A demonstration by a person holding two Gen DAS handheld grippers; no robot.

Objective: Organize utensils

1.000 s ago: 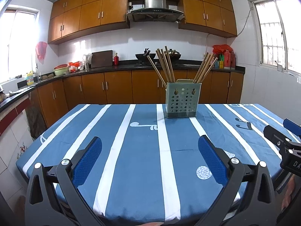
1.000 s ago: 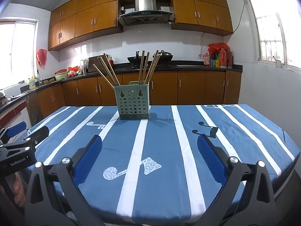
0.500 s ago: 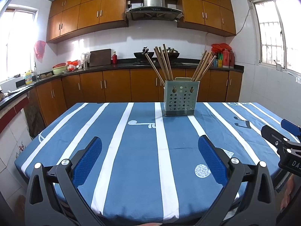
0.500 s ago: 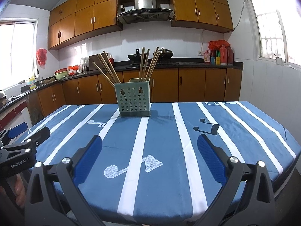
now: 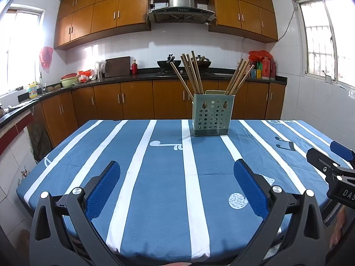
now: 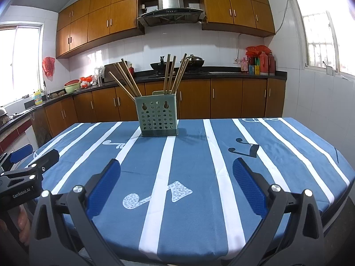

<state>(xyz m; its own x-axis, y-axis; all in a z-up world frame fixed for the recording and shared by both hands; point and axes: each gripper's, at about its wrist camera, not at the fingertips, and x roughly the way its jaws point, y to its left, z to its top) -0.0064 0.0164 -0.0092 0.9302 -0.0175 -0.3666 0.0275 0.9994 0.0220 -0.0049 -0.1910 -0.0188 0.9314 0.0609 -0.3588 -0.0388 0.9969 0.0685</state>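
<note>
Fingers of a hand show only in our right view's lower-left corner. Both our claws, left gripper and right gripper, gape unloaded; ahead, well apart, the perforated green plastic caddy holds two bunches of wooden chopsticks on the blue striped tablecloth.

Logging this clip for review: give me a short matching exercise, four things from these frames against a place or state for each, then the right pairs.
Things:
1. chopsticks
2. holder
3. left gripper
4. wok

Places or states:
A. on the far counter
B. open, holding nothing
C. standing in two bunches, leaning apart
D. on the striped tablecloth, far side

Pairs: 1-C, 2-D, 3-B, 4-A
</note>
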